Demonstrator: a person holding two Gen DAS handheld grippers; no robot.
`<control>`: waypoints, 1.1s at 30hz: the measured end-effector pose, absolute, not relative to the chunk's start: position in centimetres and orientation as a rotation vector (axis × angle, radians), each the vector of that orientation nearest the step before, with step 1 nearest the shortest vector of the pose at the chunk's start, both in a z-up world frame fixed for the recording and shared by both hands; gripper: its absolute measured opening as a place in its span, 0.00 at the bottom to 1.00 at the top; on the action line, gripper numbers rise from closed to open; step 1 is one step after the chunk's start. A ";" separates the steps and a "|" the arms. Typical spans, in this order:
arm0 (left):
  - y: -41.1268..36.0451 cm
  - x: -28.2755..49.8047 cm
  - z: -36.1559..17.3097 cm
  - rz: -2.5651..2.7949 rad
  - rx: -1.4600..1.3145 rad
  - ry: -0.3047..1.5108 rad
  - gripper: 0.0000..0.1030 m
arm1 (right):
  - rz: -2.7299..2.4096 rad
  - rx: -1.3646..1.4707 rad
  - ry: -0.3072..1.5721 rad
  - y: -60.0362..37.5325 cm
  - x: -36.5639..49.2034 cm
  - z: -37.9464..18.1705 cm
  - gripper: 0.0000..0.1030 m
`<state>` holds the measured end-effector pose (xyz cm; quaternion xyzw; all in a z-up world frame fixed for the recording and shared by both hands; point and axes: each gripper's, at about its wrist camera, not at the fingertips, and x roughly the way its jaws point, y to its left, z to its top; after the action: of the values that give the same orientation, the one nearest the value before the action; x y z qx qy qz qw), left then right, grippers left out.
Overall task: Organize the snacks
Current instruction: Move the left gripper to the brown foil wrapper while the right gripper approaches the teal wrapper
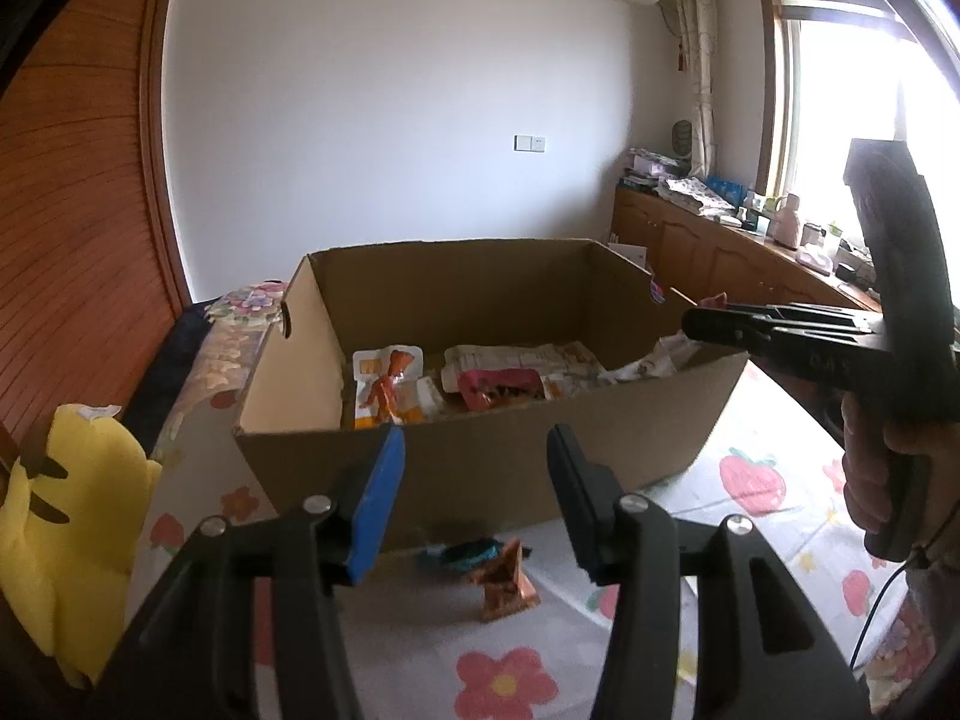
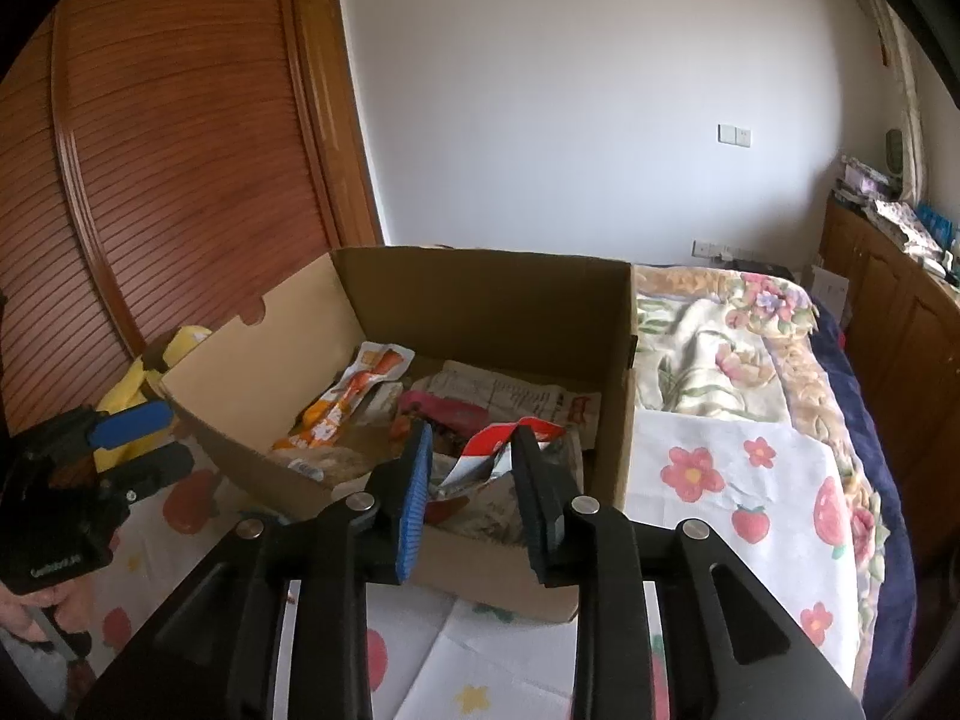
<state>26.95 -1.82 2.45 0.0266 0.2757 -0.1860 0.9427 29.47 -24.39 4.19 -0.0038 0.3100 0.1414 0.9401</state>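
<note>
An open cardboard box (image 1: 480, 468) stands on a flowered sheet and holds several snack packets, among them an orange and white one (image 1: 387, 387) and a pink one (image 1: 501, 387). My left gripper (image 1: 474, 450) is open and empty in front of the box's near wall. A small brown packet (image 1: 504, 582) and a teal one (image 1: 468, 552) lie on the sheet below it. My right gripper (image 2: 471, 450) is open above the box (image 2: 252, 456), its fingers either side of a red and white packet (image 2: 516, 435) that lies on the pile. The right gripper also shows in the left wrist view (image 1: 708, 324).
A yellow plush toy (image 1: 66, 516) lies left of the box. A wooden slatted wardrobe (image 2: 150, 150) stands behind it. A folded floral quilt (image 2: 732, 348) lies right of the box. A low wooden cabinet (image 1: 720, 252) with clutter runs under the window.
</note>
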 end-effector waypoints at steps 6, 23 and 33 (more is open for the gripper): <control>-1.3 25.8 1.6 -0.373 0.029 0.582 0.48 | 0.295 -0.001 0.647 -24.3 29.0 4.2 0.39; -3.7 25.5 -4.3 -0.383 0.039 0.761 0.49 | 0.382 0.044 0.651 -23.5 22.1 2.3 0.44; -4.3 27.0 -5.6 -0.323 0.013 0.795 0.49 | 0.392 0.042 0.696 -22.9 21.5 0.1 0.44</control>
<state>27.04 -4.31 -5.55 0.0065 0.3853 -0.1566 0.9094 21.54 -22.92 0.05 0.0206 0.3386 0.1908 0.9211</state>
